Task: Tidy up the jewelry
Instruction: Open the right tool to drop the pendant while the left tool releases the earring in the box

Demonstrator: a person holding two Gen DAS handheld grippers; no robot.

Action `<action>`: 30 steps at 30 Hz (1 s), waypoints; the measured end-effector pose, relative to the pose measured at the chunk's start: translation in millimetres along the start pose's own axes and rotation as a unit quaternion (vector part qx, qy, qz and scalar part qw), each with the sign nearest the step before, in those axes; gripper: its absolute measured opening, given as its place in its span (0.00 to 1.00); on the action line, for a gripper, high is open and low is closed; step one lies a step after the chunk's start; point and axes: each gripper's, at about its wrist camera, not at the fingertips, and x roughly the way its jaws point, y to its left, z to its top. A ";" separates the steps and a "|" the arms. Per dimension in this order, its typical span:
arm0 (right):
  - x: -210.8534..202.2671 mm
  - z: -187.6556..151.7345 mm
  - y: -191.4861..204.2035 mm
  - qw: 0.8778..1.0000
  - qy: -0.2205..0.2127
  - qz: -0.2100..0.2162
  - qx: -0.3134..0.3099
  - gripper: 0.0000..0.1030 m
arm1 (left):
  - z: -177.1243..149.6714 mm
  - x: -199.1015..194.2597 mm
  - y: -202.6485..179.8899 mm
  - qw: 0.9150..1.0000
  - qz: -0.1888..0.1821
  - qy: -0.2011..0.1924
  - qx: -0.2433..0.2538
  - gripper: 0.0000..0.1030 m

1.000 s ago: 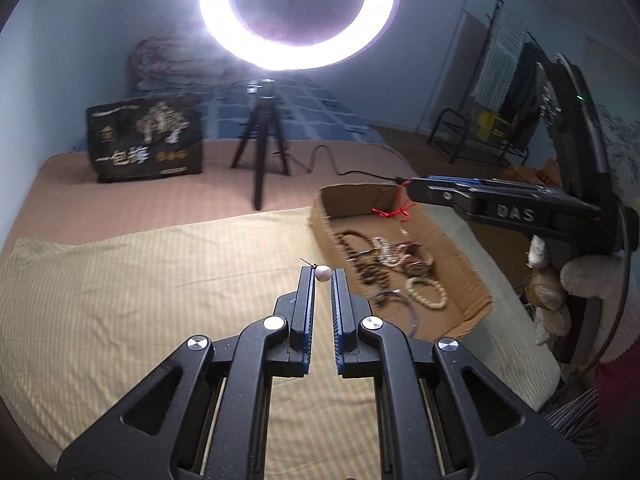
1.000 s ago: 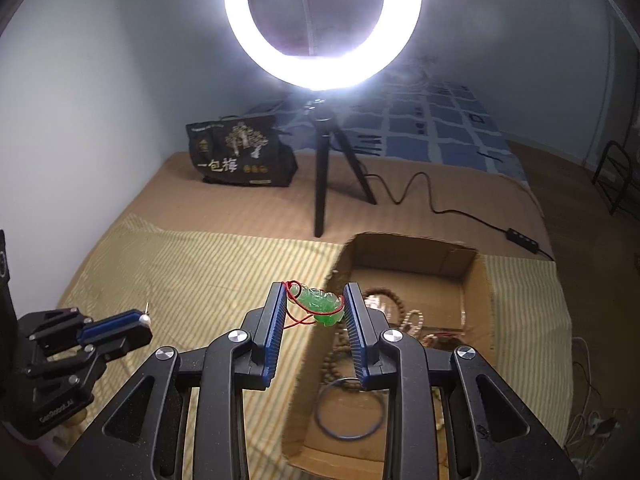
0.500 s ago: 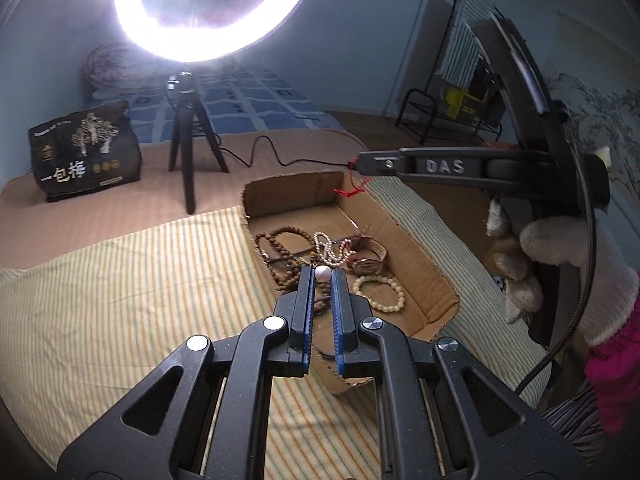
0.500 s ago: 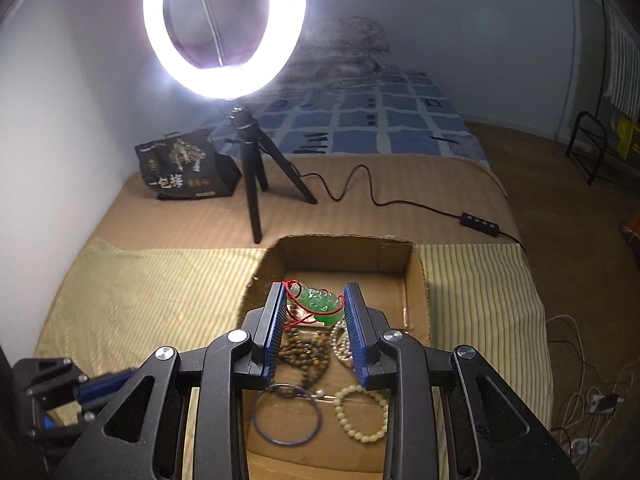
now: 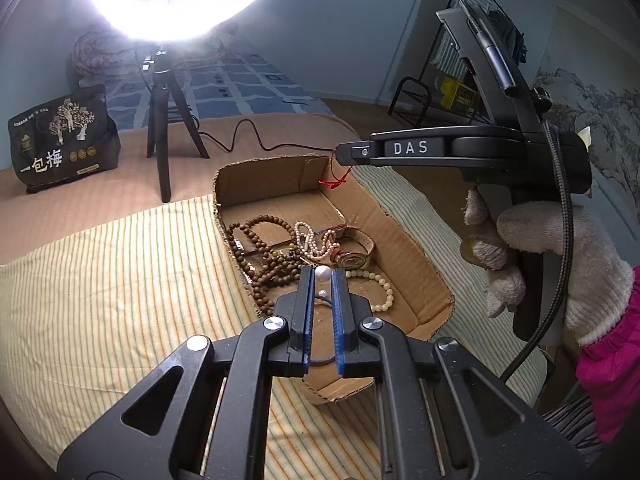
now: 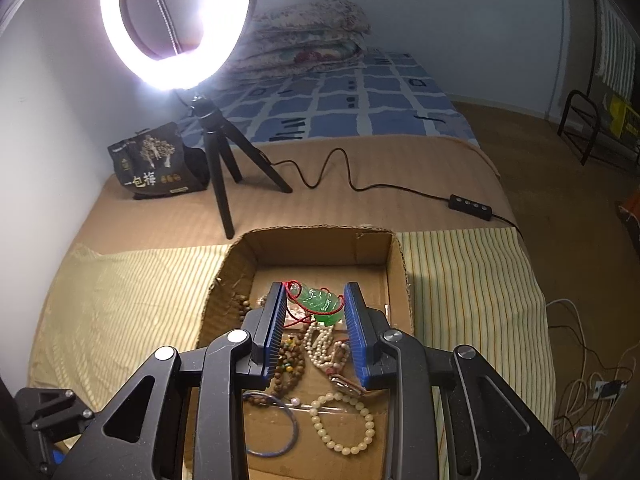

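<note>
An open cardboard box (image 5: 404,240) (image 6: 396,256) lies on the striped cloth and holds wooden bead strands (image 5: 260,248), a pearl strand (image 6: 320,344), a cream bead bracelet (image 6: 360,424), a blue ring (image 6: 288,436) and a watch (image 5: 352,256). My left gripper (image 5: 322,276) is shut on a small pearl earring (image 5: 322,273) above the box's near part. My right gripper (image 6: 316,300) is shut on a green jade pendant (image 6: 322,304) with a red cord, held over the box; it shows from the side in the left wrist view (image 5: 340,156).
A ring light on a black tripod (image 6: 216,148) stands behind the box, its cable (image 6: 360,184) running right. A black printed bag (image 6: 156,164) sits at the back left. The striped yellow cloth (image 5: 120,280) covers the near bed.
Both grippers have moved over the box with their items. The left came from the bare cloth to the right; the right came in over the box's middle.
</note>
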 end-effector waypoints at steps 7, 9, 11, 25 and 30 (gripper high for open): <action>2.3 0.8 -5.2 1.000 0.002 0.002 0.009 0.27 | -0.6 8.4 -8.8 1.000 -0.007 0.006 0.006 0.06; 2.4 0.6 -5.0 1.000 0.001 0.001 0.009 0.27 | -0.8 9.8 -10.6 1.000 -0.006 0.009 0.009 0.06; 3.3 0.8 -5.1 1.000 0.004 -0.004 0.009 0.29 | -1.1 10.5 -11.8 1.000 -0.004 0.012 0.011 0.16; 3.0 0.4 -9.7 0.999 0.008 -0.034 0.021 0.64 | -1.7 4.8 -7.3 1.000 0.006 0.004 0.004 0.50; -0.7 -1.0 -9.7 0.999 0.005 -0.035 0.019 0.64 | -1.9 1.5 -7.4 1.000 0.010 0.003 0.004 0.50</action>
